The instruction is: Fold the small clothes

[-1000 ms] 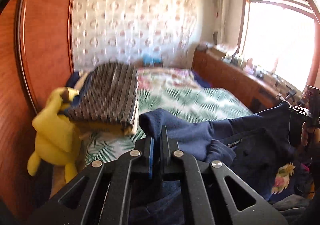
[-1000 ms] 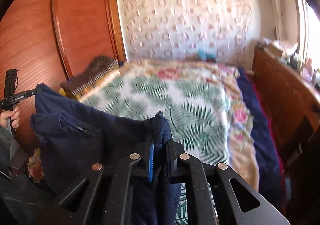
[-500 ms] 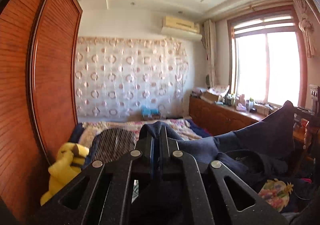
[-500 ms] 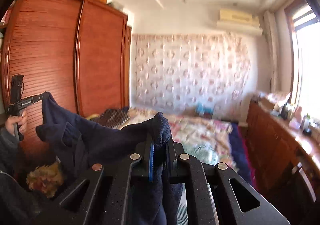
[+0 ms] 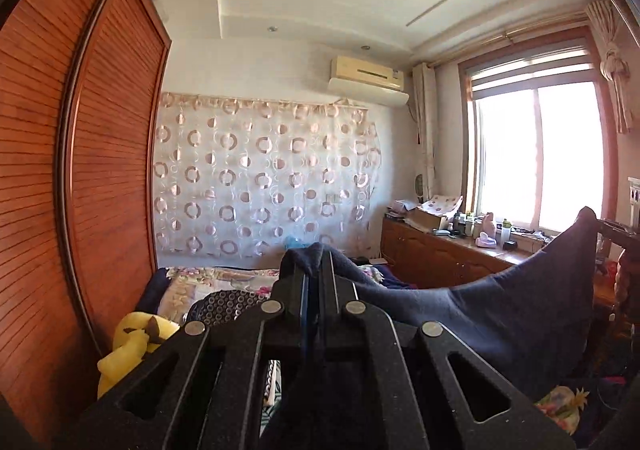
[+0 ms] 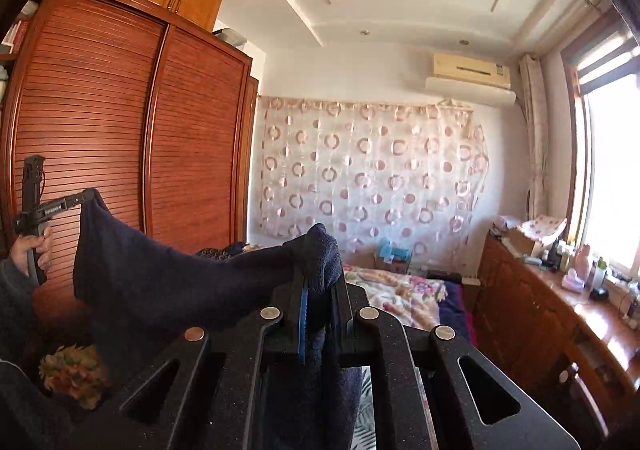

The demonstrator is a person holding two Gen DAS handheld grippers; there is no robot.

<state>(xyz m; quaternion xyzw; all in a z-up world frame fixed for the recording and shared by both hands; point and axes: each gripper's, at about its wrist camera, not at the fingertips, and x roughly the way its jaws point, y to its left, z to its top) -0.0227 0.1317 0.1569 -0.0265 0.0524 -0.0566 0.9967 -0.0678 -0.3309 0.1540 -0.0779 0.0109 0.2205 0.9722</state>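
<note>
I held my left gripper roughly level, pointing across the room over the bed, its 2 fingers pinched tight on 1 corner of the navy garment. My right gripper sat level too, clamped on another corner. The cloth hung stretched in the air between both, above the bed

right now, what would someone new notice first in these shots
The dark navy garment strung in the air between the two grippers, one end pinched shut in the right gripper, the other in the left gripper. Behind it, the tall reddish slatted wardrobe on the left and the circle-patterned curtain on the far wall.
</note>
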